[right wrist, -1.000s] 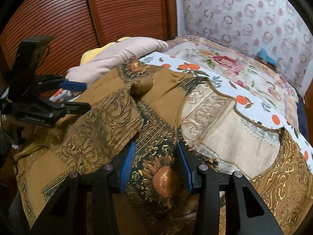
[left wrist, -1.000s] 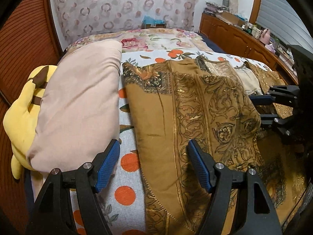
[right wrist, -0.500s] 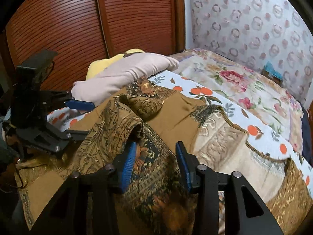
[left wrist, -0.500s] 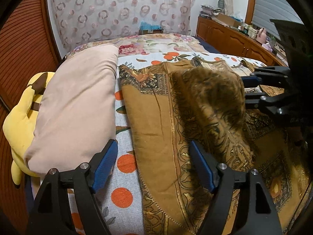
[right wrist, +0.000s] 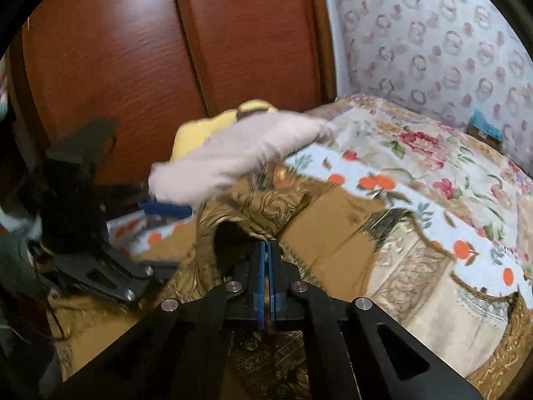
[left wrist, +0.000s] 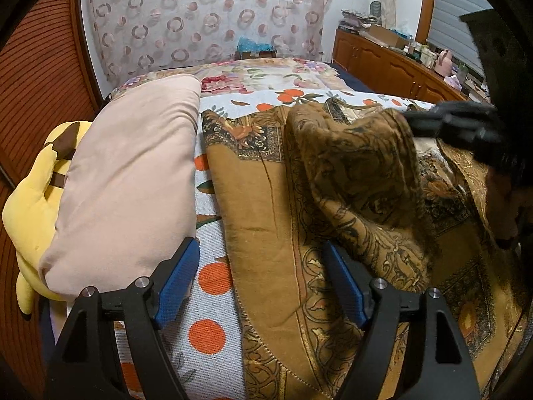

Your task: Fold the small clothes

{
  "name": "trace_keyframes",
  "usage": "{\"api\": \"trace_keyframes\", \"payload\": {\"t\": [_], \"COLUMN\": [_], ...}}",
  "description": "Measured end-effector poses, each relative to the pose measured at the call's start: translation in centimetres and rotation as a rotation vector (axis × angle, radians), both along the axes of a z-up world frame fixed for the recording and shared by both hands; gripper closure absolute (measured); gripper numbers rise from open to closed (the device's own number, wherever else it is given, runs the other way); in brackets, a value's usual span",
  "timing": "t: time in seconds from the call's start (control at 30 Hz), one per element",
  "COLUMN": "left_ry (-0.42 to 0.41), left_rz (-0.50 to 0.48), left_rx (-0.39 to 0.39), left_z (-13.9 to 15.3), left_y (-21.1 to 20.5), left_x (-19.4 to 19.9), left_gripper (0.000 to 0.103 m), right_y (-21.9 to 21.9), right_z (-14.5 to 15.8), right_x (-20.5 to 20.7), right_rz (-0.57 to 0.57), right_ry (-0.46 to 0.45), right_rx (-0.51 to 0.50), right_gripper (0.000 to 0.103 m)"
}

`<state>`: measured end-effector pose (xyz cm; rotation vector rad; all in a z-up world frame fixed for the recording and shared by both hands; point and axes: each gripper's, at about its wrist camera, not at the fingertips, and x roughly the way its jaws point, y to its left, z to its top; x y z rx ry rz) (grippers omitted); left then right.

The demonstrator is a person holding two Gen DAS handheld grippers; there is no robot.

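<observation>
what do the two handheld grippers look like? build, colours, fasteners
Both match: left gripper and right gripper have matte black angular finger arms with triangular cutouts, textured blue pads on the inner faces, and round silver bolts at the pivots. No markings legible.

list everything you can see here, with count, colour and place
patterned garment: one, brown and gold, spread on the bed, one edge lifted
pillow: one, pale pink, left of the garment
plush toy: one, yellow, behind the pillow
bedsheet: one, white with orange fruit print, under the garment
floral quilt: one, far end of bed
cabinet: one, brown wood, far right
left tongs: black, blue pads, open over the garment's edge
right tongs: black, blue pads, shut on the lifted edge
</observation>
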<state>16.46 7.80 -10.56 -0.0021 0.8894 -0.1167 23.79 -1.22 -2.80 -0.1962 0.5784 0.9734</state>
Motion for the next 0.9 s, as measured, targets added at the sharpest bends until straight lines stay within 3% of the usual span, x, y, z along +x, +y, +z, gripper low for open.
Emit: {"api": "trace_keyframes", "payload": {"t": [0.17,0.3,0.47,0.6,0.7,0.87,0.9], "left_ry": [0.0,0.003,-0.003,-0.007,-0.027,-0.038,-0.036], "left_rz": [-0.001,0.003,0.013,0.02,0.026,0.029,0.031], "left_rx": [0.008,0.009,-0.002,-0.012,-0.021,-0.022,-0.023], "left_z": [0.0,0.2,0.7,1.3,2.2,2.6,2.6], "left_y": [-0.1,-0.1,0.1,0.4,0.6,0.9,1.0], "left_x": [0.0,0.0,-0.2,-0.7,-1.4,-1.6,-1.6], "left_gripper": [0.025,0.025,0.025,0.025,0.025,0.025,0.025], "right_y": [-3.8,-6.2,-5.0,-2.0,0.4,2.8,2.9], "right_z": [1.8,1.8,0.2,-1.5,-1.8,-2.0,-1.9], "right_x": [-0.5,-0.7,-0.1,0.7,0.6,2.0,2.3], "right_rz": [-0.116,-0.178,-0.163,-0.058,0.017,0.078,0.083], "right_ry": [-0.048,-0.047,-0.013,0.013,-0.008,-0.009,-0.013], "right_rx": [0.035,0.005,-0.073,-0.15,-0.197,-0.212,-0.203], "right_gripper": [0.103,0.103,0.101,0.084,0.06,0.06,0.073]}}
